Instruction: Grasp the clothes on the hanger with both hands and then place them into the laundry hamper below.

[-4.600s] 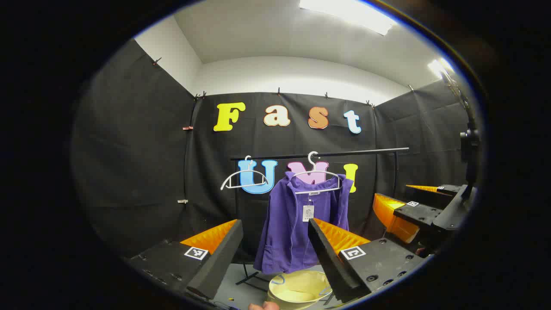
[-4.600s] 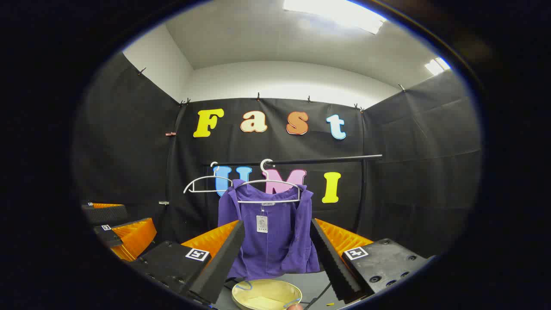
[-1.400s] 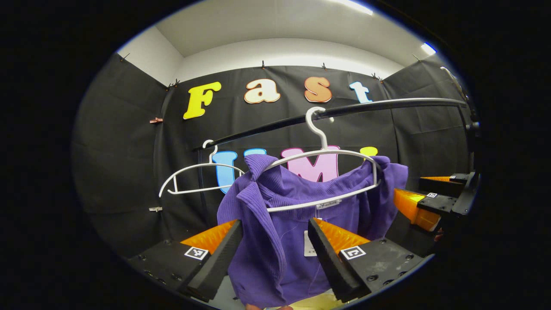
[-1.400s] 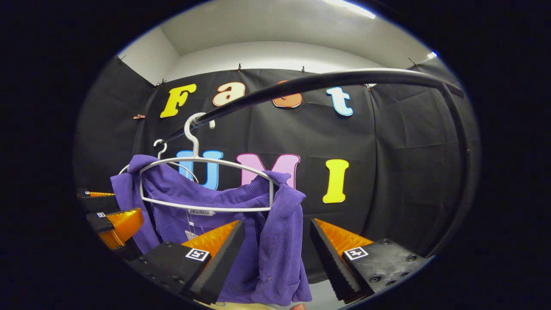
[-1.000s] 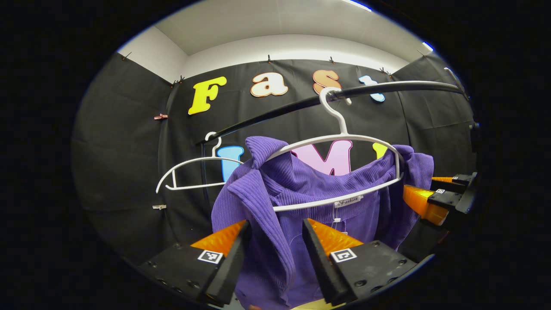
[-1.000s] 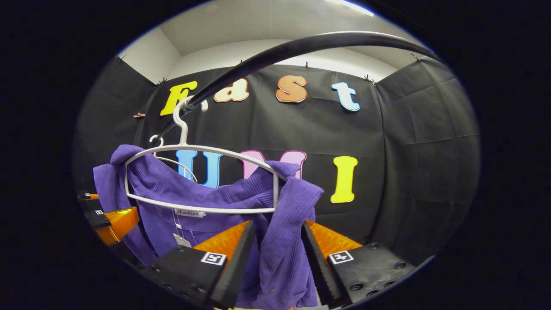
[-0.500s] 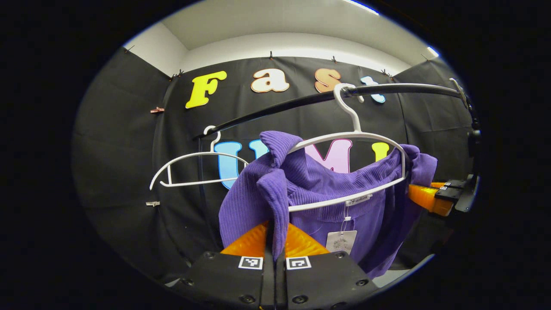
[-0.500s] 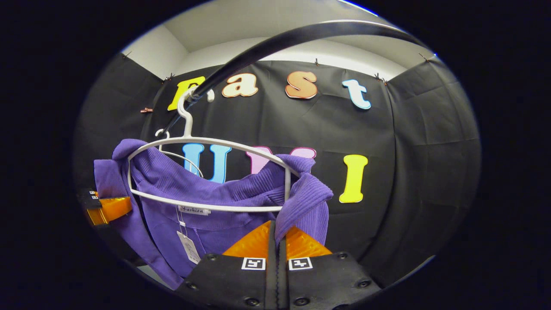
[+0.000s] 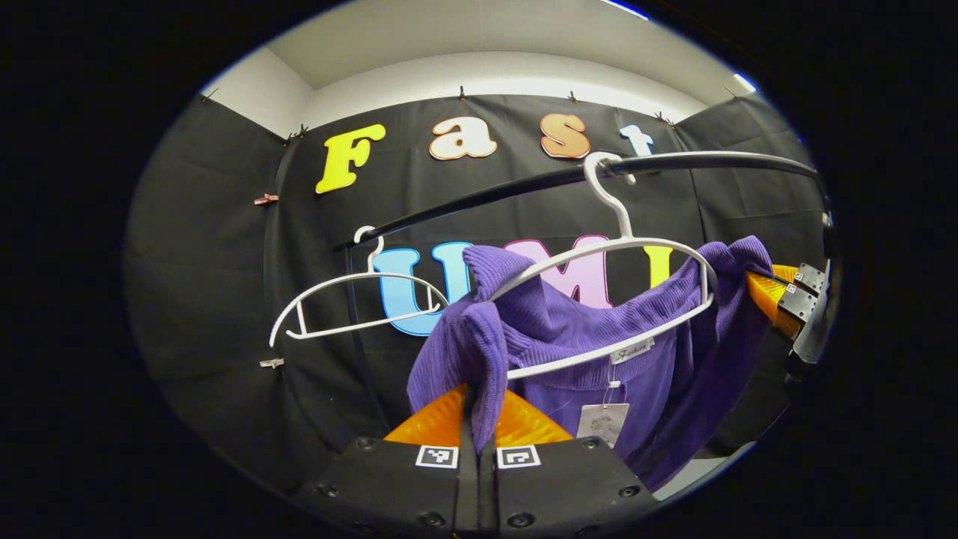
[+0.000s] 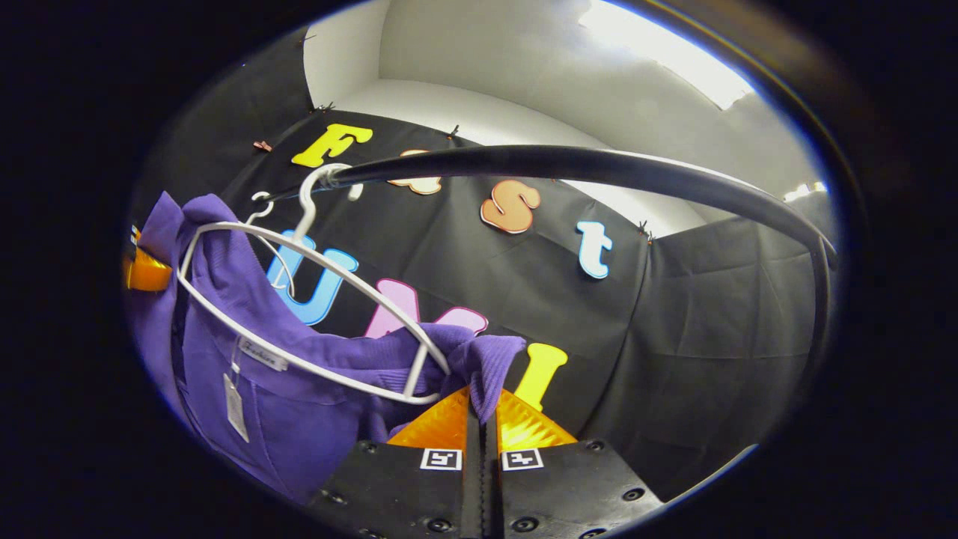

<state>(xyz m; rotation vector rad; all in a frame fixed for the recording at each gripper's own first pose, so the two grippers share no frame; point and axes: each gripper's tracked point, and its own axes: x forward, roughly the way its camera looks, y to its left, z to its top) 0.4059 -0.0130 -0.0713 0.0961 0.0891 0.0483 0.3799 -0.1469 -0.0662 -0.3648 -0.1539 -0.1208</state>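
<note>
A purple ribbed garment (image 9: 569, 337) hangs on a white hanger (image 9: 621, 247) hooked over a black rail (image 9: 673, 162). My left gripper (image 9: 477, 408) is shut on the garment's left shoulder fold. In the right gripper view the same purple garment (image 10: 299, 419) drapes from the tilted hanger (image 10: 314, 299), and my right gripper (image 10: 480, 408) is shut on its other shoulder fold. The right gripper (image 9: 786, 296) also appears at the far right of the left gripper view, behind the cloth. The left gripper (image 10: 146, 273) peeks out at the left edge of the right gripper view.
A second, bare white hanger (image 9: 352, 307) hangs further left on the rail. The rail (image 10: 599, 168) arcs close overhead in the right gripper view. A paper tag (image 9: 602, 423) dangles from the garment's collar. A strip of pale floor (image 9: 692, 471) lies below.
Both grippers closed on the garment's shoulders between one second and half a second ago. Since then the right gripper has tilted and risen, pulling its shoulder and tipping the hanger.
</note>
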